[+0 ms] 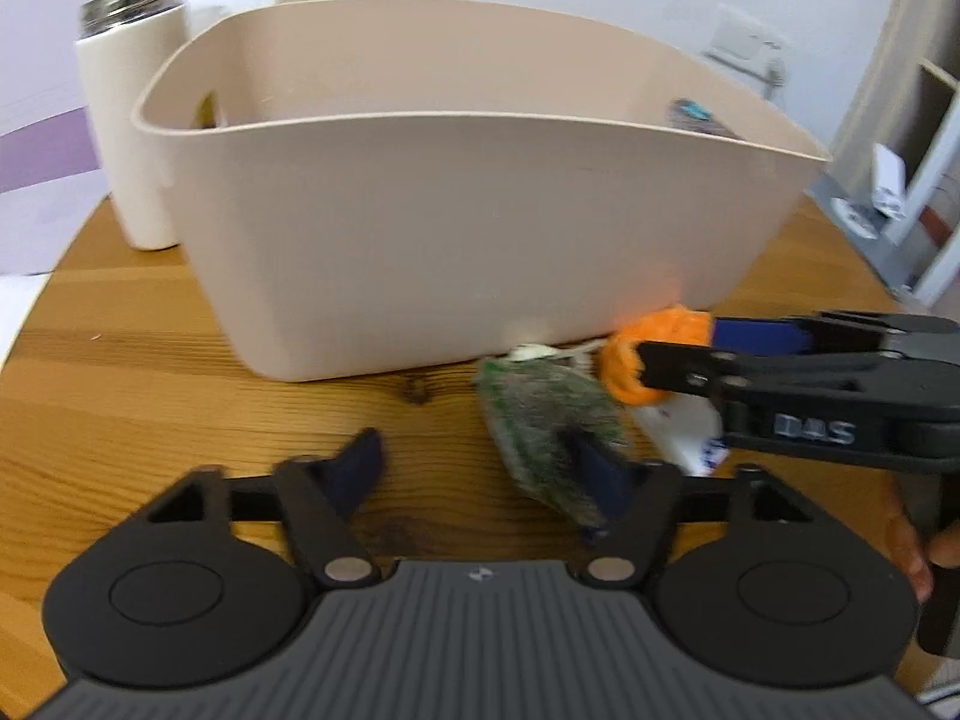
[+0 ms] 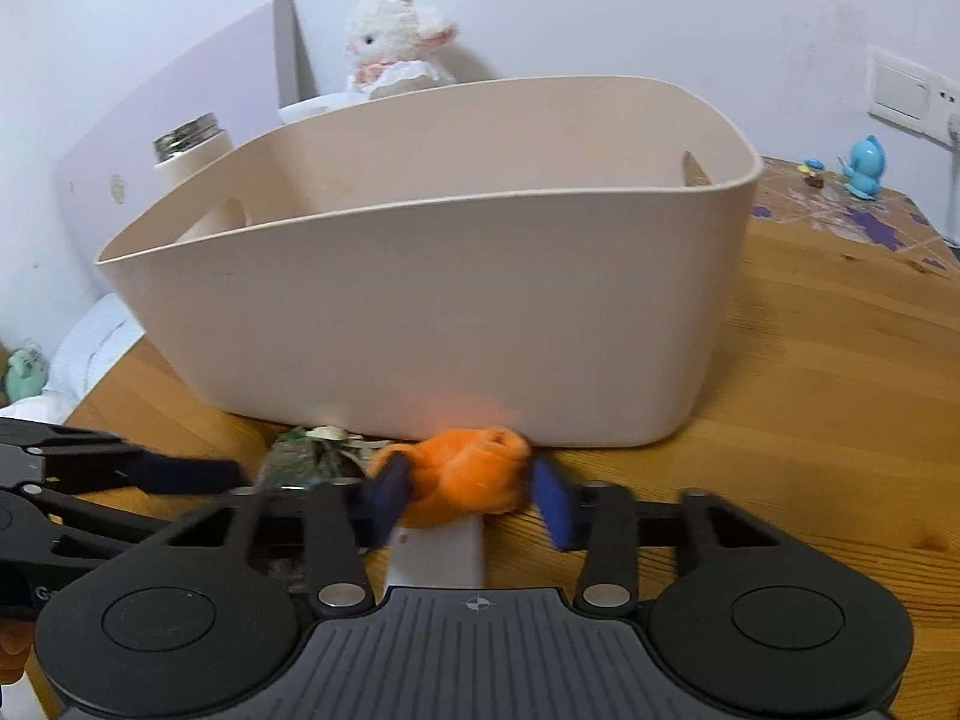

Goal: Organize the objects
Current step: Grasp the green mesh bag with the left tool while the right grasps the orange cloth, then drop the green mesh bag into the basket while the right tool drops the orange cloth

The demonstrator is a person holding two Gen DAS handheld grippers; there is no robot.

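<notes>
A beige plastic bin (image 1: pixel 456 228) (image 2: pixel 432 324) stands on the wooden table (image 1: pixel 150 396). In front of it lie an orange plush toy (image 2: pixel 465 477) (image 1: pixel 636 360), a green-grey fuzzy pouch (image 1: pixel 546 426) (image 2: pixel 303 459) and a white tube (image 1: pixel 684 429) (image 2: pixel 438 555). My right gripper (image 2: pixel 474 495) is open with its blue pads on either side of the orange toy. My left gripper (image 1: pixel 474 468) is open, low over the table, its right finger over the green pouch. The right gripper also shows in the left wrist view (image 1: pixel 678 354).
A white bottle with a metal lid (image 1: pixel 129 120) (image 2: pixel 192 144) stands behind the bin's left end. A white plush lamb (image 2: pixel 396 48) sits behind the bin. Small blue figurines (image 2: pixel 864 165) stand on a patterned mat at the far right. A wall socket (image 2: pixel 912 90) is on the wall.
</notes>
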